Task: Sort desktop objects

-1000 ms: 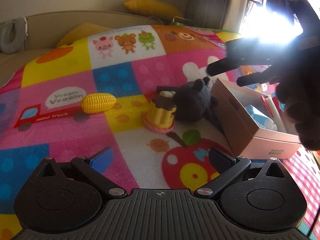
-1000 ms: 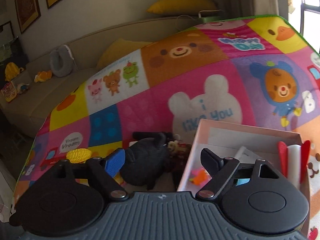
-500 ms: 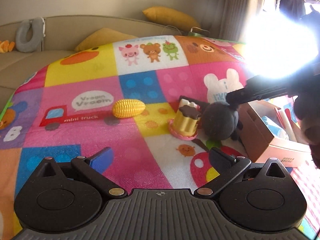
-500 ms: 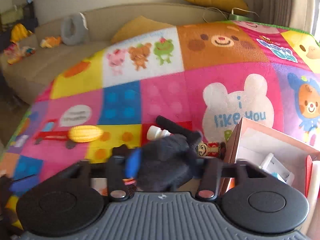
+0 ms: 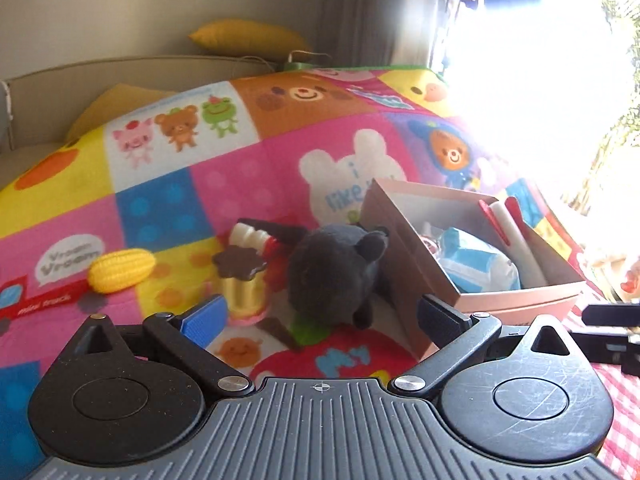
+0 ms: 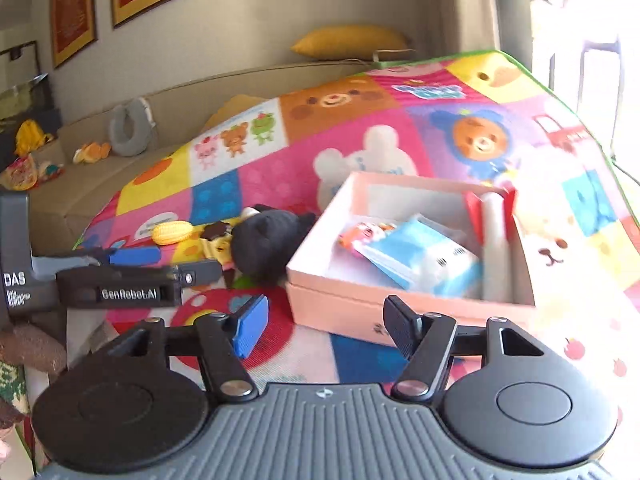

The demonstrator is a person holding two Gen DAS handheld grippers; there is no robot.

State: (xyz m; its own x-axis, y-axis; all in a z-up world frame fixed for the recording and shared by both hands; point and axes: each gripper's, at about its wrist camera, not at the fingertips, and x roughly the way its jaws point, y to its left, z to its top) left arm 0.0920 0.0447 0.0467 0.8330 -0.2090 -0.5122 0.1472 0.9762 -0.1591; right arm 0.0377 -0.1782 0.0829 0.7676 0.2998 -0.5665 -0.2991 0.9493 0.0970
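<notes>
A black plush toy (image 5: 336,276) lies on the colourful mat against the left wall of the pink box (image 5: 516,300). Left of it stand a yellow pudding toy (image 5: 242,292) and a yellow corn cob (image 5: 120,270). My left gripper (image 5: 320,318) is open just short of the plush and holds nothing. In the right wrist view the plush (image 6: 264,244), the corn (image 6: 174,232) and the box (image 6: 340,304) lie ahead. My right gripper (image 6: 326,330) hangs before the box's near wall, its jaws opening with nothing between them. The left gripper (image 6: 184,264) reaches in from the left.
The box holds a blue-and-white packet (image 6: 424,256), a small orange packet (image 6: 364,236) and a red-and-white stick (image 6: 492,216). A white-and-black toy (image 5: 252,234) lies behind the pudding. A beige sofa with yellow cushions (image 6: 352,42) runs along the back. Strong window glare washes out the right.
Half a second ago the right gripper's fingers were closed around the black plush. It has since pulled back in front of the box, and the plush rests beside the box. The left gripper shifted toward the plush.
</notes>
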